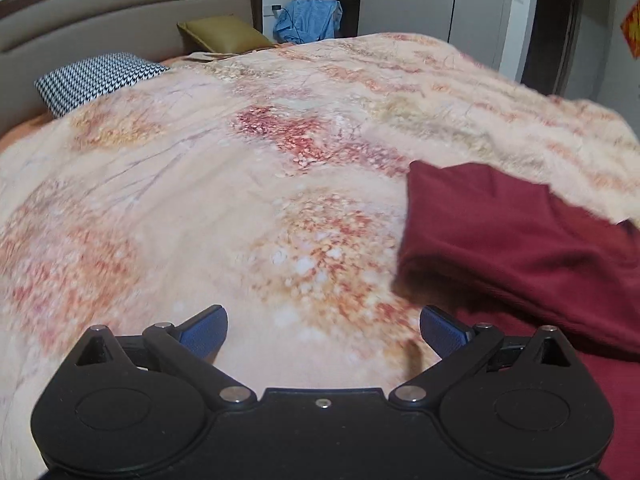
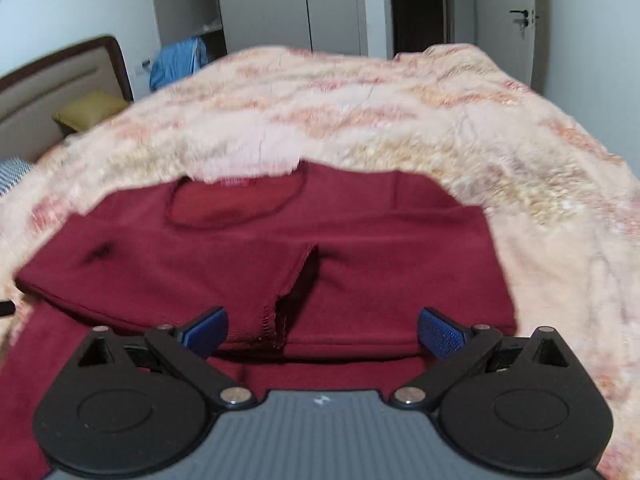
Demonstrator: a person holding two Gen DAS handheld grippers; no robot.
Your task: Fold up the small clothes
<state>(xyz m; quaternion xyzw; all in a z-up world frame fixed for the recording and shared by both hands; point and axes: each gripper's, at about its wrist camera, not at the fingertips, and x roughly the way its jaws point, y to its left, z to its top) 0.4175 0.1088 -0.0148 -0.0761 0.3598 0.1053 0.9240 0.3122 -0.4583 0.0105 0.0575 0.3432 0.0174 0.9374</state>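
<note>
A dark red garment [image 2: 280,248] lies flat on the floral bedspread [image 2: 360,112], neck hole at the far side, with both side parts folded inward so their edges meet near the middle. My right gripper [image 2: 323,332] hovers over its near part, open, blue pads wide apart with nothing pressed between them. In the left wrist view the same red garment [image 1: 500,240] lies to the right, one folded edge toward me. My left gripper [image 1: 323,330] is open over the bare bedspread [image 1: 200,184], just left of the garment, holding nothing.
A houndstooth pillow [image 1: 96,80] and an olive cushion [image 1: 220,34] lie by the padded headboard [image 1: 100,12]. Blue clothing [image 1: 308,20] hangs beyond the bed. White wardrobes [image 2: 280,4] and a door [image 2: 516,20] stand behind.
</note>
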